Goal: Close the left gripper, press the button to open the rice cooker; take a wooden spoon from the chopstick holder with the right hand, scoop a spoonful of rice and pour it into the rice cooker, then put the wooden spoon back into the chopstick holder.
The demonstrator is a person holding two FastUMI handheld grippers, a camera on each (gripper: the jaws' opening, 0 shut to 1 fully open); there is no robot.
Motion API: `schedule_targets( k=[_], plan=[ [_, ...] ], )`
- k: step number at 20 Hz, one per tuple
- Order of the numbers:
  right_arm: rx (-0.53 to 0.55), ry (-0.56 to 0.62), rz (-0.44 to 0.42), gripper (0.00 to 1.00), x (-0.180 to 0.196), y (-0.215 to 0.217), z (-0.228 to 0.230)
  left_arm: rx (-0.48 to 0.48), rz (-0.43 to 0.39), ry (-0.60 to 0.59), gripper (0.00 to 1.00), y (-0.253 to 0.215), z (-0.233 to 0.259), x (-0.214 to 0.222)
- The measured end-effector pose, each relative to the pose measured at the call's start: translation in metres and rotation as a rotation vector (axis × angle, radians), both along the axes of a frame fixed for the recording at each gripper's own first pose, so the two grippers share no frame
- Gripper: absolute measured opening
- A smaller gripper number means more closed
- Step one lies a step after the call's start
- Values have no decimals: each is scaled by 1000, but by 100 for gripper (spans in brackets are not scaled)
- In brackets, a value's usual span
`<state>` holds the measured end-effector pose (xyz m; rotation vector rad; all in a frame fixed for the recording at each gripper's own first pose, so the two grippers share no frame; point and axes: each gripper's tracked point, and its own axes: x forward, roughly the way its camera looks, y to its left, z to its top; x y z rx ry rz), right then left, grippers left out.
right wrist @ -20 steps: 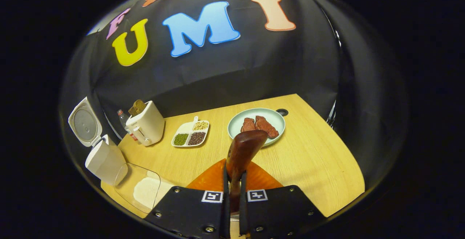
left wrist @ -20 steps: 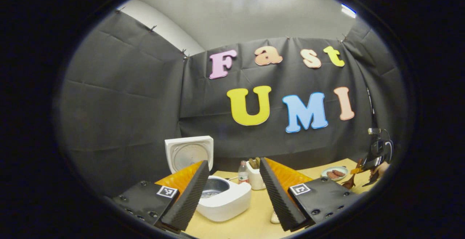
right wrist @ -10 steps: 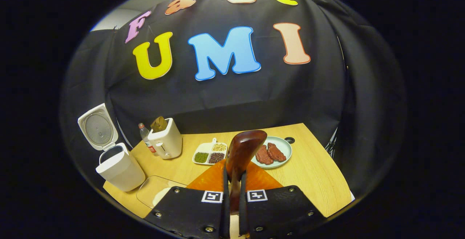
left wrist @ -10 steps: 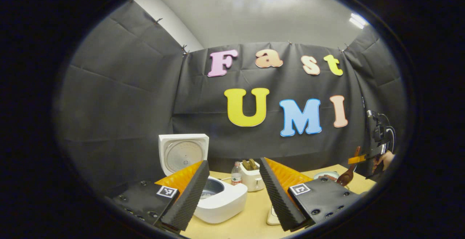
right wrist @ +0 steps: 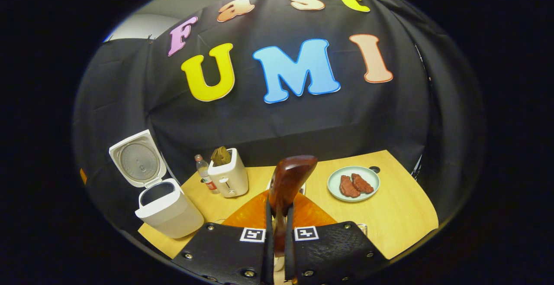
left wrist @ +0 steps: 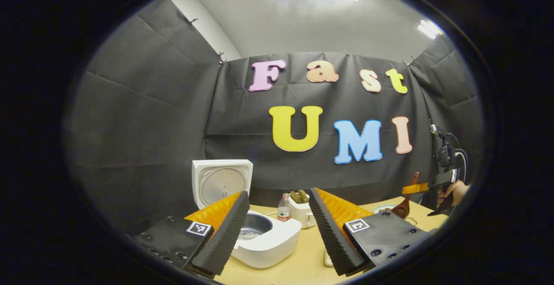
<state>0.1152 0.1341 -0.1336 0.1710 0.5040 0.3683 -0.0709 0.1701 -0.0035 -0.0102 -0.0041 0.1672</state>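
The right gripper (right wrist: 277, 228) is clamping the spoon (right wrist: 288, 181) upright at centre frame, the open cooker (right wrist: 166, 207) sitting lower left, while the left gripper (left wrist: 277, 228) is gaping wide.

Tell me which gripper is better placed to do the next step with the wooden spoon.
Right. The right gripper is shut on the wooden spoon, facing the open rice cooker. The left gripper is open and holds nothing.
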Motion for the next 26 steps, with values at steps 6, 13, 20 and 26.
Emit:
schedule_targets(
  k=[6,13,20,26],
  plan=[
    [-73,-7,33,10,-10,40,-36,-1,20,24,96,33,-10,-14],
    [-194,-11,-18,10,-20,48,-94,26,60,31,96,62,-10,-27],
    [-221,31,-37,10,-40,72,-125,24,59,41,96,68,-17,-31],
    [-121,107,-22,10,-62,108,-130,8,61,45,96,72,-22,-34]
  ],
)
